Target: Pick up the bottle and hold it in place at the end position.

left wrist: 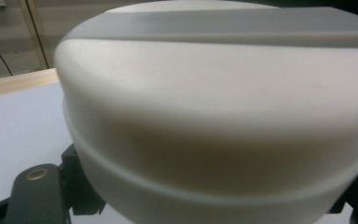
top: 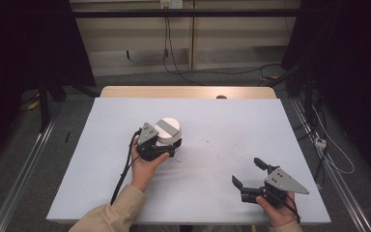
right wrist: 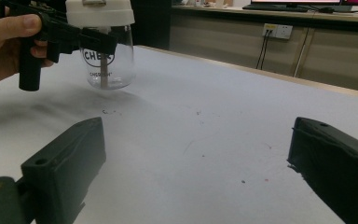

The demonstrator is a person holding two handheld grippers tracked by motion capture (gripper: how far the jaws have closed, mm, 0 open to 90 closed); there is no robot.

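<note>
The left gripper [top: 166, 147], a black two-jaw tool in the person's left hand [top: 144, 170], sits just left of centre in the high view with its jaws closed around a clear glass jar with a round white plastic lid [top: 167, 130]. In the right gripper view the jar [right wrist: 105, 65] appears at the upper left, clamped just below the lid and seemingly resting on, or barely above, the pale grey table [top: 222, 145]; which one is hard to tell. The left gripper view shows the white lid [left wrist: 214, 107] up close. The right gripper [top: 249, 177], at the lower right of the high view, rests with its jaws spread wide and nothing between them, well apart from the jar. The step in hand looks like holding the jar steady. Next, the free gripper would probably need to come across and take hold of the lid squarely while the left keeps its clamp firm.
</note>
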